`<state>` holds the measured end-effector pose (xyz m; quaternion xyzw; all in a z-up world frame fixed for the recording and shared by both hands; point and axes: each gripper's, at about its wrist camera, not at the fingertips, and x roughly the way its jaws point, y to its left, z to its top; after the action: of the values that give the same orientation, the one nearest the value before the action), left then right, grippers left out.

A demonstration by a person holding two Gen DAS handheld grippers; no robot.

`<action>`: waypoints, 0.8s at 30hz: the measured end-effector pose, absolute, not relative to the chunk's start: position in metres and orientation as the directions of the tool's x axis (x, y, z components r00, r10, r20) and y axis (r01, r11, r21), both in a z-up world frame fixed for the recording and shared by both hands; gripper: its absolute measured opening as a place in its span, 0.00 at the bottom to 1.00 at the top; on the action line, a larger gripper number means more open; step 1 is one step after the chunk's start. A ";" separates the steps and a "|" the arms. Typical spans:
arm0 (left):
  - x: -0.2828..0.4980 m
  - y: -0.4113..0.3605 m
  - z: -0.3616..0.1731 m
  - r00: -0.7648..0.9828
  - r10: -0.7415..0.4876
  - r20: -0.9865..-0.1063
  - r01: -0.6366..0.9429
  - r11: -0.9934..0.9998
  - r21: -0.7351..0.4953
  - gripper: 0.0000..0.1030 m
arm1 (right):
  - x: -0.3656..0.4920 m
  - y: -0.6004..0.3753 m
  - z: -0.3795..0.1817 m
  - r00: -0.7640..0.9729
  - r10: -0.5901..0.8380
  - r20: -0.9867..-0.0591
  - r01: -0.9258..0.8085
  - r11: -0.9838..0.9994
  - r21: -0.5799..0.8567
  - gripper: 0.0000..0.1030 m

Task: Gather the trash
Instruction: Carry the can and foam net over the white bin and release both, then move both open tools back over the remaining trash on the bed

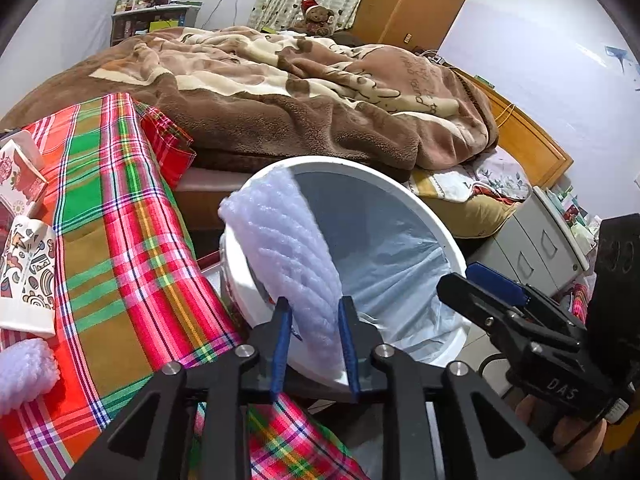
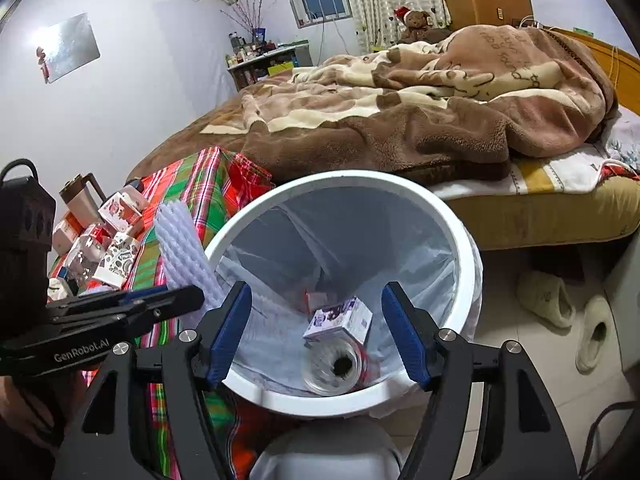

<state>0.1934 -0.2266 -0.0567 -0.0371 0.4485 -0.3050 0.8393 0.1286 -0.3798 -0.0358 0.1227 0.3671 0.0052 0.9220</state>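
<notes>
Left wrist view: left claw (image 1: 316, 312) perhaps touching foam sleeve (image 1: 288, 240) over bin (image 1: 420, 208).

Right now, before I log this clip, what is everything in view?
trash bin: one, white with a pale liner, on the floor beside the bed
foam net: one, white, over the bin's rim between the left fingers
foam piece: one, white, on the plaid cloth
small box: one, white and purple, inside the bin
clear round item: one, inside the bin
printed boxes: several, white and red, on the cloth
plaid cloth: one, red, green and orange, left of the bin
blanket: one, brown and cream, on the bed
teddy bear: one, brown, beyond the blanket
slippers: two, cream, on the floor
left gripper: black, blue pads
right gripper: black, blue pads, open above the bin
</notes>
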 end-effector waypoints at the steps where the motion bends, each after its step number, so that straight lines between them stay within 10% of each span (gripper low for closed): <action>1: 0.193 -0.226 -0.056 0.411 -0.549 -0.728 0.480 0.809 -0.339 0.27 | 0.128 -0.380 -0.035 0.731 0.101 -0.675 0.082 0.969 0.233 0.67; 6: 0.189 -0.222 -0.053 0.414 -0.565 -0.714 0.489 0.800 -0.349 0.51 | 0.126 -0.379 -0.031 0.741 0.089 -0.666 0.090 0.969 0.229 0.67; 24: 0.171 -0.205 -0.040 0.393 -0.626 -0.674 0.511 0.758 -0.406 0.54 | 0.119 -0.379 -0.024 0.758 0.086 -0.647 0.092 0.967 0.237 0.67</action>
<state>0.1709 -0.2048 -0.0398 -0.0663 0.4324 -0.3417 0.8318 0.1189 -0.3785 -0.0241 0.1282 0.3481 -0.0015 0.9286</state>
